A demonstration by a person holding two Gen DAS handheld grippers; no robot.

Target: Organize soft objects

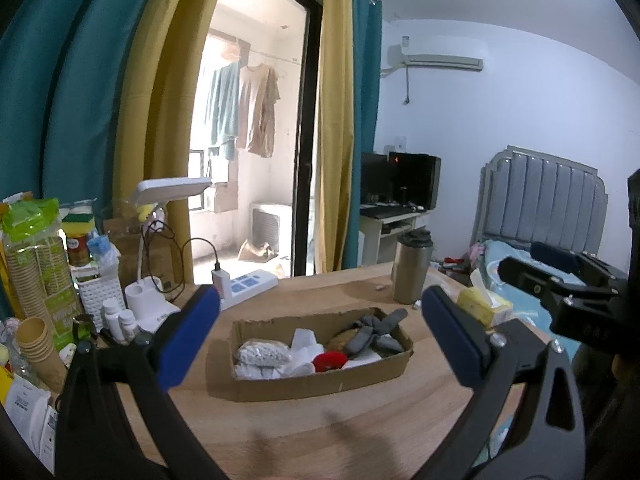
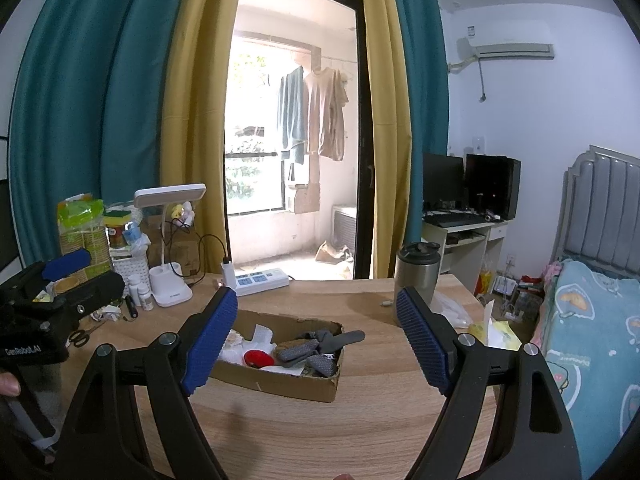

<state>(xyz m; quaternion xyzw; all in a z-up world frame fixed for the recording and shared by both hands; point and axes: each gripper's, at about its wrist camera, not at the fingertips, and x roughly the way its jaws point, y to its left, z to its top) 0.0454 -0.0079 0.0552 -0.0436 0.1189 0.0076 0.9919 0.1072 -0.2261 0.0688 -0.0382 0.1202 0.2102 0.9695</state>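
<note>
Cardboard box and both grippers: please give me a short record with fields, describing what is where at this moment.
surface: wooden table
container: open cardboard box, near the table's middle
box contents: grey socks, a red round soft item, white cloths, a speckled white bundle
left gripper: open, holding nothing, above the table in front of the box
right gripper: open, holding nothing, also facing the box
behind the box: metal tumbler, white power strip
</note>
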